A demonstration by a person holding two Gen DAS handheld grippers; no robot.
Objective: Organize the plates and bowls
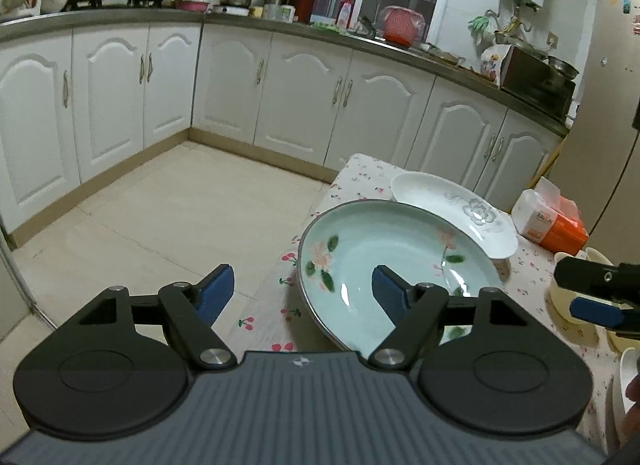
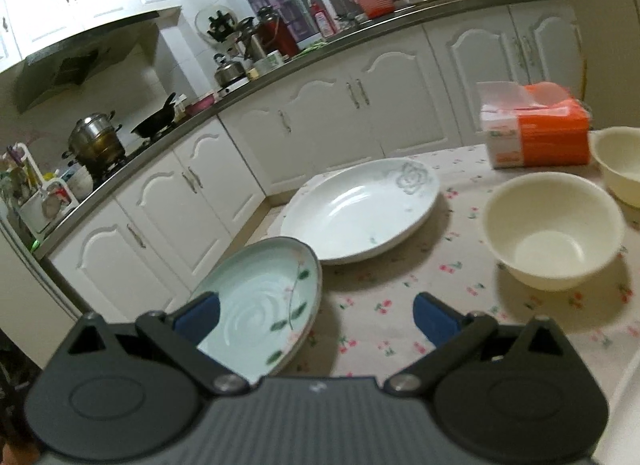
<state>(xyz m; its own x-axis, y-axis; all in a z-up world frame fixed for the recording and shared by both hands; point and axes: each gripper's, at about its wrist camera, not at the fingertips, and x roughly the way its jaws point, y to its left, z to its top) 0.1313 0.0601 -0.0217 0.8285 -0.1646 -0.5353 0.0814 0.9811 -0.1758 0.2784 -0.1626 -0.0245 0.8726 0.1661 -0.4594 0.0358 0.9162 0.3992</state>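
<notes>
On the cherry-print tablecloth (image 2: 400, 305), kitchen cabinets (image 1: 280, 93) behind: your green plate (image 1: 380, 261) tilts beside the white plate (image 2: 360, 209). Both your left gripper (image 1: 302, 297) and right gripper (image 2: 316, 319) gape wide, holding nothing.

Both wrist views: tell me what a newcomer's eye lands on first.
The pale green floral plate lies at the near corner of the cherry-print tablecloth, with the left gripper over its edge, jaws open. Behind it lies a white plate with a grey flower. To the right stand two cream bowls and an orange tissue pack.
</notes>
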